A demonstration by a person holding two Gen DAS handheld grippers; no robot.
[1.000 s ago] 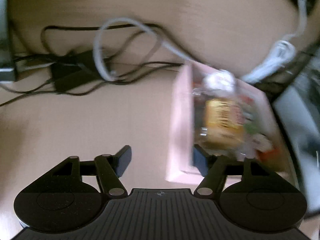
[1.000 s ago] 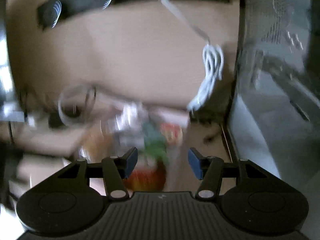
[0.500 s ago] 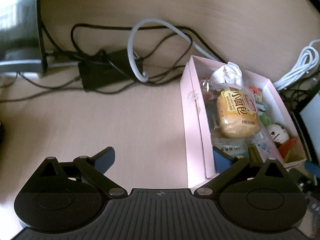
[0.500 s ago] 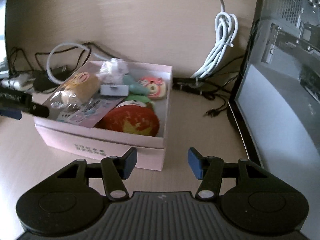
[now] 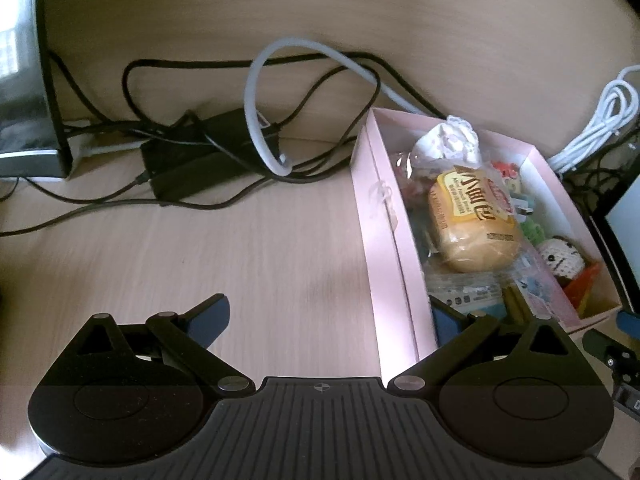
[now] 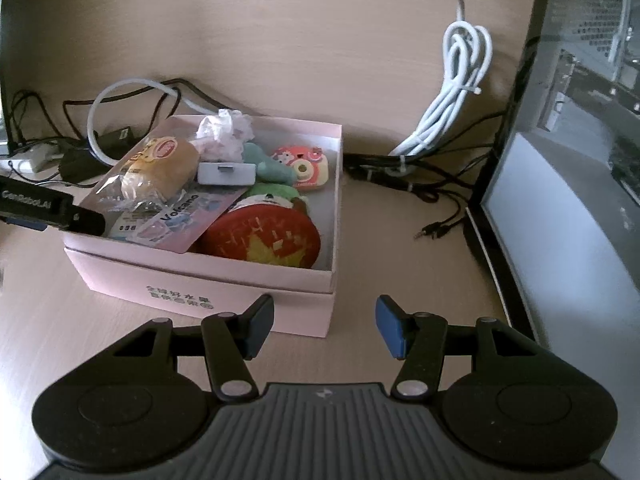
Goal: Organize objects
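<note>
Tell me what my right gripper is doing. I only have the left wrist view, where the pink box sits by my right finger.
Observer: The right gripper is open and empty, low in front of the pink box, by one corner.
Operator: What lies inside at that corner?
Observer: A round red item with a yellow star, close against the wall.
Operator: Anything beyond the box on that side?
Observer: A glass-sided computer case, apart from the box, with desk between them.

Pale wooden desk (image 6: 280,32); pink box (image 6: 224,284), tangled black cables (image 5: 192,152), white cable bundle (image 6: 452,104)
</note>
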